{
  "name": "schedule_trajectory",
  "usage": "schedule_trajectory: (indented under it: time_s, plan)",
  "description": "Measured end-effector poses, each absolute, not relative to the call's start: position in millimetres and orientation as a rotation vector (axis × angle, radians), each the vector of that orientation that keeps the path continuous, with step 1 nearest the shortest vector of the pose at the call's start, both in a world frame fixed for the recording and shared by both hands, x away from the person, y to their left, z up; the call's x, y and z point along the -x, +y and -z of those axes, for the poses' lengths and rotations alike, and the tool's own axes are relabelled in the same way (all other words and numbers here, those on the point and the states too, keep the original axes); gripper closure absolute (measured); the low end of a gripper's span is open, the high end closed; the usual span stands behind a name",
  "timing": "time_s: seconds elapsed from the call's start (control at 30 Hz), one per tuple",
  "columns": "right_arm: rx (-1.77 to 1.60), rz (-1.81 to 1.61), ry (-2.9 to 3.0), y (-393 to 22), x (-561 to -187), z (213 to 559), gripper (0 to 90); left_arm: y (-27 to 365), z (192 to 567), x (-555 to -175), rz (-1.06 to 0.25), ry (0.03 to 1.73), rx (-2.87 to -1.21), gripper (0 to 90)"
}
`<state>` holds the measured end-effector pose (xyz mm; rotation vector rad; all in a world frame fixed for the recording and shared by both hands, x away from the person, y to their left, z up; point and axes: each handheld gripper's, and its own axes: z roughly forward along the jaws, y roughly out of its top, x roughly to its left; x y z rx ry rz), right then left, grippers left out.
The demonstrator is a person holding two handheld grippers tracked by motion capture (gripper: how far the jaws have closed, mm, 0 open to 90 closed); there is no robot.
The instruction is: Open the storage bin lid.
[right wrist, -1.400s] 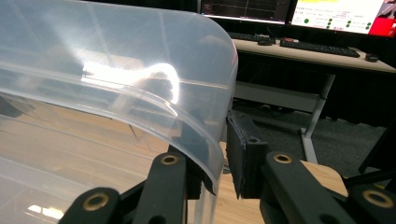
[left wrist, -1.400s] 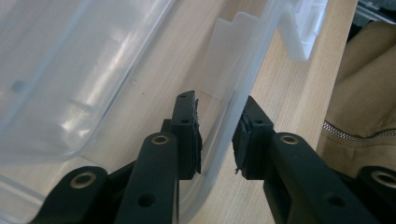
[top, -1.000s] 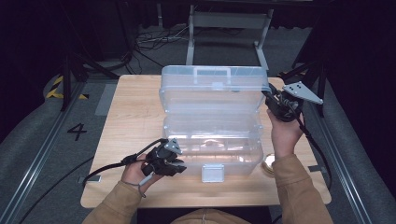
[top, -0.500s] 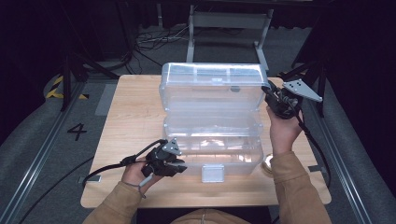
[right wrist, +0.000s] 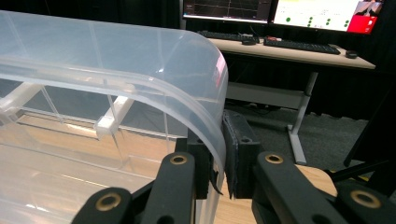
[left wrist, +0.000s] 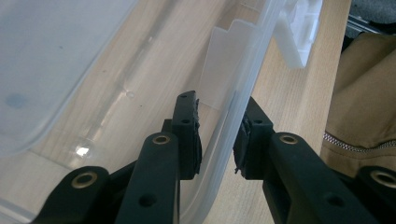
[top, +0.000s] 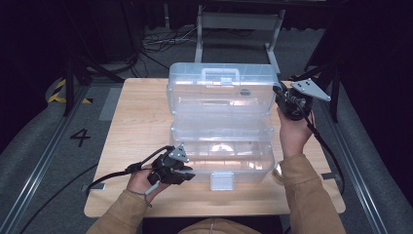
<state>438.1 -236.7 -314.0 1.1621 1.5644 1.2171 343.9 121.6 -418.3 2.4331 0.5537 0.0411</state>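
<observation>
Standing open on the wooden surface (top: 131, 122), the clear plastic box (top: 221, 146) has its lid (top: 221, 87) raised more upright than a second ago. The right tongs (top: 282, 97), which have just been closing, pinch the lid's right edge. The left tongs (top: 187, 170) straddle the box's front-left wall, pads not quite pressing it.

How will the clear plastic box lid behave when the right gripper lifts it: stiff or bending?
The lid is thin, clear plastic, so it probably flexes slightly and weighs little. The right gripper pinches only its smooth edge, so it may slip.
</observation>
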Motion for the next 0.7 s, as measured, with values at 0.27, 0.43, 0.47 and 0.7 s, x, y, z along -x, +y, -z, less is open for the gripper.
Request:
schedule_trajectory:
  time_s: [0.27, 0.43, 0.47, 0.7]
  plan:
    - [-1.157, -1.216, 1.569, -238, -446, 314, 83.4, 122, 419, -343, -0.048, 0.563, -2.418, 72.0]
    - [-1.148, -1.218, 1.582, -239, -450, 313, 83.6, 123, 419, -342, -0.054, 0.560, -2.411, 71.9]
    - [-1.145, -1.214, 1.580, -239, -451, 314, 83.7, 123, 419, -342, -0.054, 0.559, -2.410, 71.9]
    - [-1.143, -1.224, 1.598, -241, -462, 313, 84.1, 123, 420, -342, -0.058, 0.550, -2.407, 72.0]
